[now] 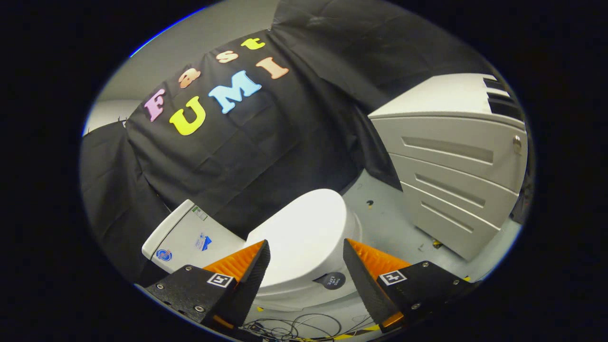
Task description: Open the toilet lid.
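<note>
Lid [304,228] down btwn spread hand-held gripper [306,261] fingers, untouched.

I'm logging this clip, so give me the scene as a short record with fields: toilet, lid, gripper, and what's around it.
toilet: white toilet on a pale floor, tank against the black cloth wall
lid: lid down, closed, not yet lifted
gripper: gripper open, fingers spread either side of the lid's near part, touching nothing
beside toilet: drawer cabinet with three drawers, standing apart from the toilet
near floor: loose cables below the fingers
task state: lid still to be opened
</note>
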A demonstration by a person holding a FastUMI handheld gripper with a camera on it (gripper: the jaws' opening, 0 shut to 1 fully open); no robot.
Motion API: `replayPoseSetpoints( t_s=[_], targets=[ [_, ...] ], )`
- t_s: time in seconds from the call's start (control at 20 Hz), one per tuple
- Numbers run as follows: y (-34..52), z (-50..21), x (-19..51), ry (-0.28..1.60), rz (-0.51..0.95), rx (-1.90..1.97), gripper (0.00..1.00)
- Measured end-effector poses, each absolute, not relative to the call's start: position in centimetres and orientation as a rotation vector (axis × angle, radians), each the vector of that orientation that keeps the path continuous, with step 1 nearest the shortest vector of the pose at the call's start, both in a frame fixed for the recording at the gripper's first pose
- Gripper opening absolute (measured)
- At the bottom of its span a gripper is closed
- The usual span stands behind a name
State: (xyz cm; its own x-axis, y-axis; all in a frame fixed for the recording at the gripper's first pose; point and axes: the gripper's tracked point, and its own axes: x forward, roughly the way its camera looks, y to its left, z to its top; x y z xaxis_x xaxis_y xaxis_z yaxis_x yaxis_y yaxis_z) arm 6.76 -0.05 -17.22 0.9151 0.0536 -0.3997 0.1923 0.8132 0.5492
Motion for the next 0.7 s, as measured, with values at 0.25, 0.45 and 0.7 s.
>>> replayPoseSetpoints(
  t_s=[0.25, 0.45, 0.7],
  targets=[
    [-0.4, -20.6, 6.8, 0.502, -0.063, 0.74, 0.95],
    [0.4, -23.3, 6.9, 0.577, -0.026, 0.842, 0.95],
    [2.3, -26.9, 6.7, 0.678, 0.002, 0.937, 0.95]
  ],
)
